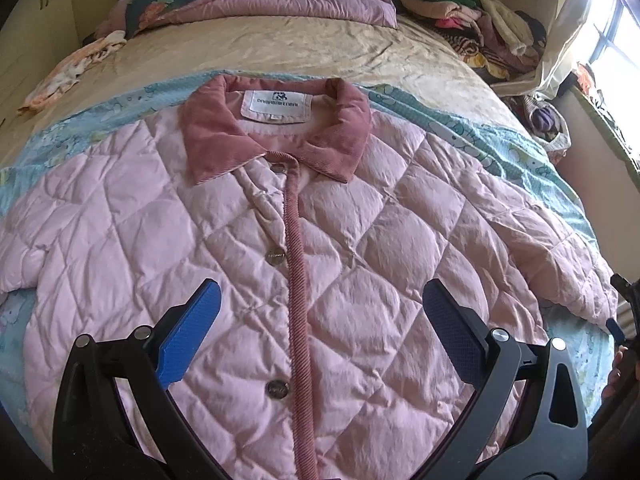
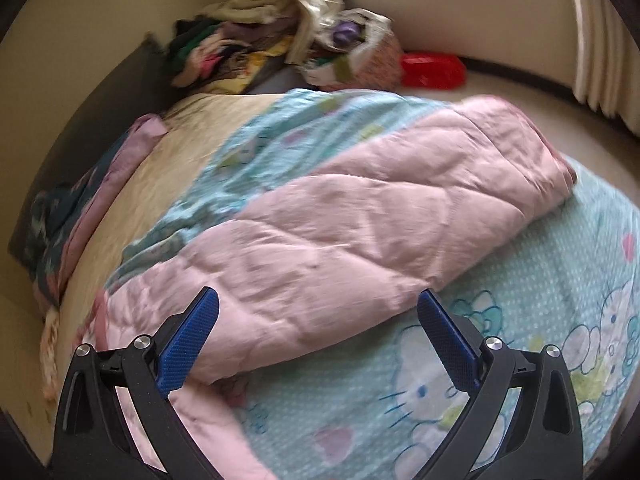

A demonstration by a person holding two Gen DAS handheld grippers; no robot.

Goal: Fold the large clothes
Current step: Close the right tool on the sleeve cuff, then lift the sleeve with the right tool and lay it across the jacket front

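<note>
A pale pink quilted jacket (image 1: 360, 240) with a darker pink corduroy collar (image 1: 212, 136) and button placket lies front up and buttoned on a light blue cartoon-print sheet (image 1: 500, 148). My left gripper (image 1: 320, 300) is open and empty, hovering above the jacket's lower front. In the right wrist view, the jacket's right sleeve (image 2: 380, 216) stretches out across the sheet (image 2: 540, 300). My right gripper (image 2: 318, 304) is open and empty, just above the sleeve near the body.
The bed (image 1: 320, 52) carries a folded floral quilt (image 1: 248, 4) at the head and a pile of clothes (image 1: 472, 20) at the far right. A small peach cloth (image 1: 72, 72) lies at the left. A bag of clothes (image 2: 352, 48) and a red object (image 2: 432, 70) sit beyond the bed.
</note>
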